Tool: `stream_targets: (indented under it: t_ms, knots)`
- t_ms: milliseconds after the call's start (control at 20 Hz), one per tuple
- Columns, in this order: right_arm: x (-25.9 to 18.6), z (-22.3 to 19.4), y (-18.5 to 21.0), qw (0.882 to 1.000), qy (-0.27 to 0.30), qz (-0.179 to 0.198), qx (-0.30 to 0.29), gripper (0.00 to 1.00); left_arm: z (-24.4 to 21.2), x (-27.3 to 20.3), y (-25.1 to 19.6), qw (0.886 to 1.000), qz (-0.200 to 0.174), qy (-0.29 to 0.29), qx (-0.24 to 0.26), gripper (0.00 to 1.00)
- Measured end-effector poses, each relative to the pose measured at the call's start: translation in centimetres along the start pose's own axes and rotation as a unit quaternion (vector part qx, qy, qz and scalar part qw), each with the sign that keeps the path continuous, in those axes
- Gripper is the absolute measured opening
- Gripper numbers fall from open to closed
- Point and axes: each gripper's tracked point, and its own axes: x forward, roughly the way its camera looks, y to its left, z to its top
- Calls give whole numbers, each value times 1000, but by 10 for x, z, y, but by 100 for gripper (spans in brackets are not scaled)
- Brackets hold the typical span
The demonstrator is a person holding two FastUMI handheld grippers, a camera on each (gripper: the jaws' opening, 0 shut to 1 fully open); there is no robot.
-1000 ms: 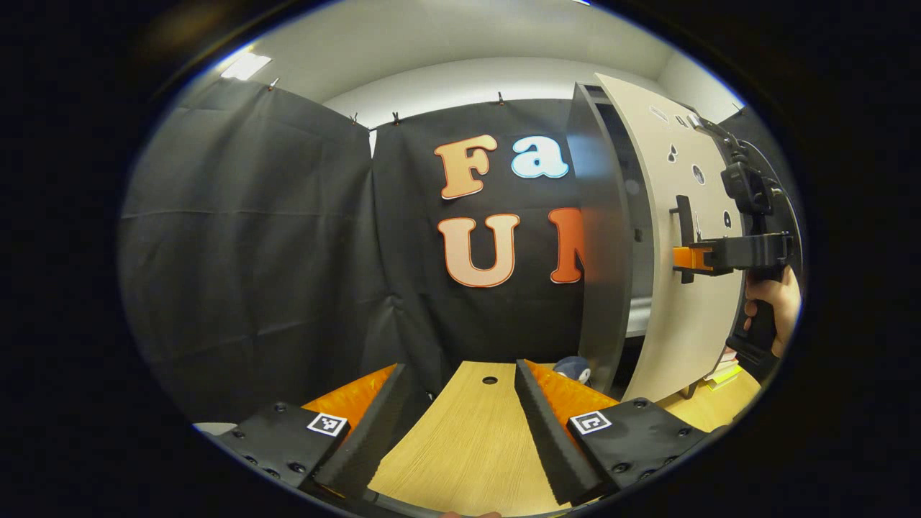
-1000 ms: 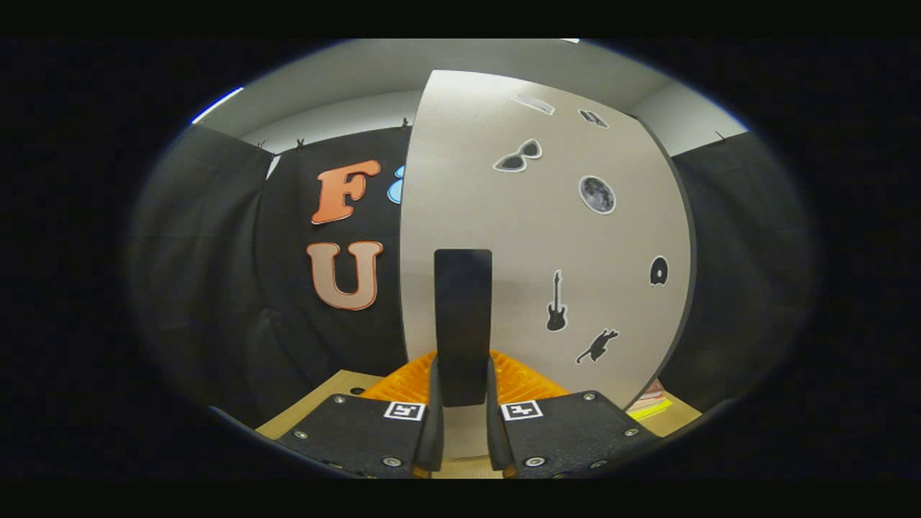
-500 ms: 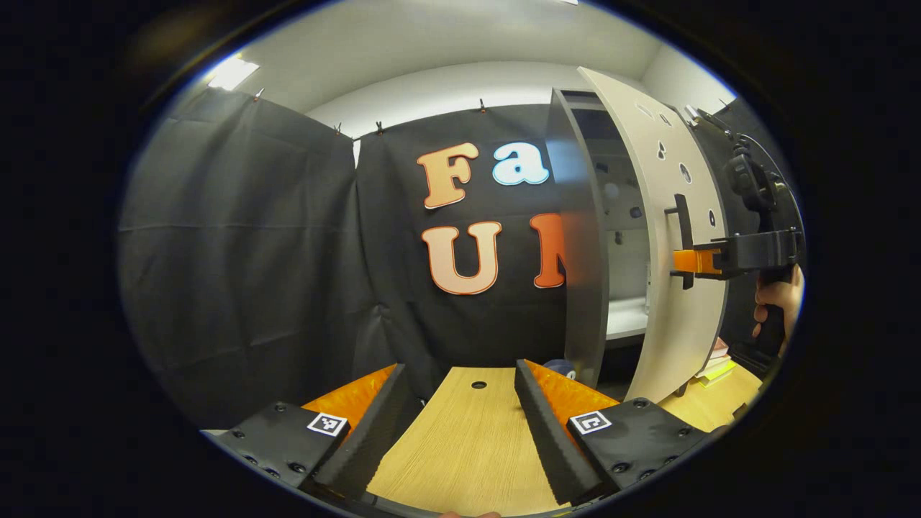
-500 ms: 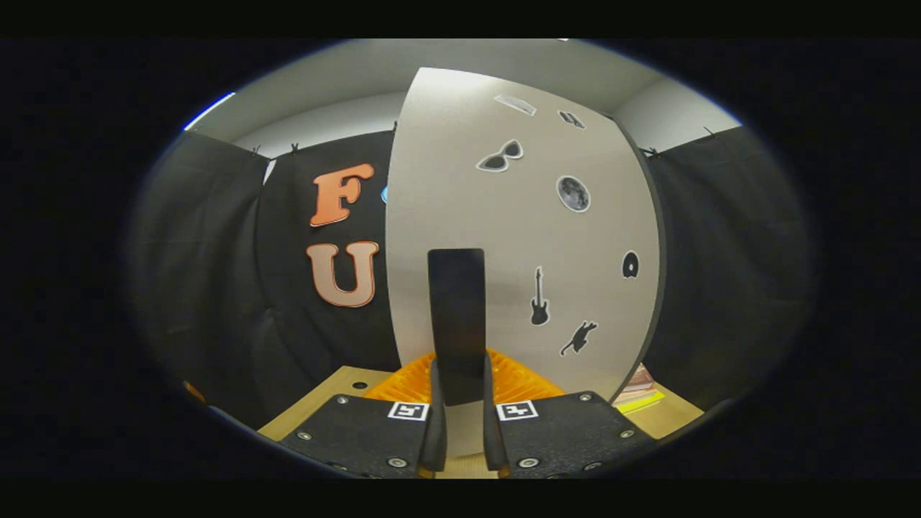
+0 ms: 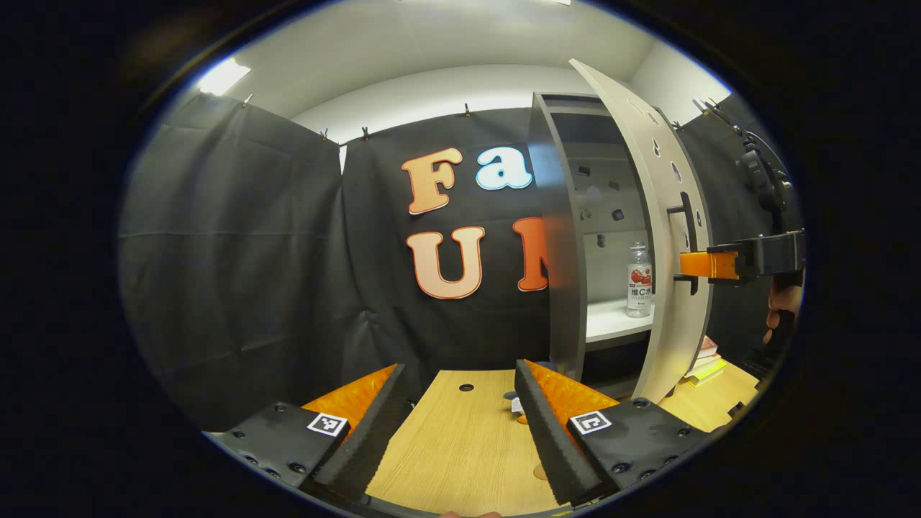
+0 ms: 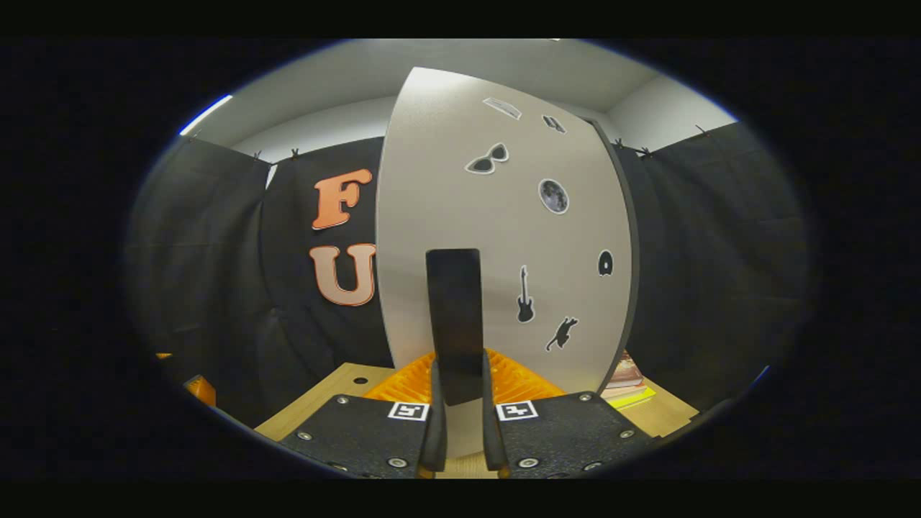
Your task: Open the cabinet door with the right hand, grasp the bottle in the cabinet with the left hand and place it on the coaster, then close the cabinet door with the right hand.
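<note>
Bottle (image 5: 638,280) stands upright on shelf (image 5: 611,327) inside open cabinet (image 5: 575,237).

Bottle (image 5: 638,280) on far cabinet shelf (image 5: 611,327): label present, print too small to read. No other legible text, numbers, brands.

Gap between grey cabinet side panel (image 5: 565,237) and half-open beige sticker-covered cabinet door (image 5: 665,237): narrow passage to white shelf (image 5: 611,327). Bare light wooden tabletop (image 5: 468,446) ahead of gap.
</note>
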Motion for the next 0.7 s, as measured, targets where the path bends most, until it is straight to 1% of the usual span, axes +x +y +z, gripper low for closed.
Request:
stream_targets:
  t_ms: [50, 100, 150, 200, 300, 350, 450, 500, 550, 600, 650, 700]
  knots:
    - [-2, 1, -2, 1000, 0, 0, 1, 20, -1, -2, -3, 1000, -2, 0, 0, 94]
    - [-3, 0, -2, 1000, 1, 0, 2, 18, -1, -3, -4, 1000, -4, 0, 1, 95]
    - [-4, 0, -3, 1000, 1, 0, 3, 19, 0, -3, -7, 1000, -6, 1, 1, 97]
    - [-5, 0, -4, 1000, 1, 0, 3, 18, 0, -3, -10, 1000, -9, 1, 0, 96]
    - [-7, 0, -6, 1000, 1, 0, 3, 20, 1, -4, -19, 1000, -16, 1, 0, 94]
    - [-8, 0, -7, 1000, 0, -1, 2, 20, 2, -5, -23, 1000, -20, 0, 2, 96]
    - [-9, 0, -10, 1000, 1, -2, 0, 19, 4, -8, -32, 1000, -27, -3, 5, 96]
    - [-11, 0, -11, 1000, 1, -4, 2, 19, 5, -10, -36, 999, -31, -3, 5, 99]
    - [-12, 0, -12, 1000, 0, -6, 2, 20, 5, -10, -40, 999, -35, -4, 4, 94]
    - [-12, 0, -13, 1000, 1, -8, 3, 19, 6, -11, -42, 999, -37, -5, 5, 99]
    - [-13, 0, -15, 1000, 0, -10, 5, 17, 6, -13, -45, 999, -39, -5, 5, 94]
    - [-15, 0, -16, 1000, 0, -13, 4, 19, 7, -14, -47, 999, -41, -6, 5, 94]
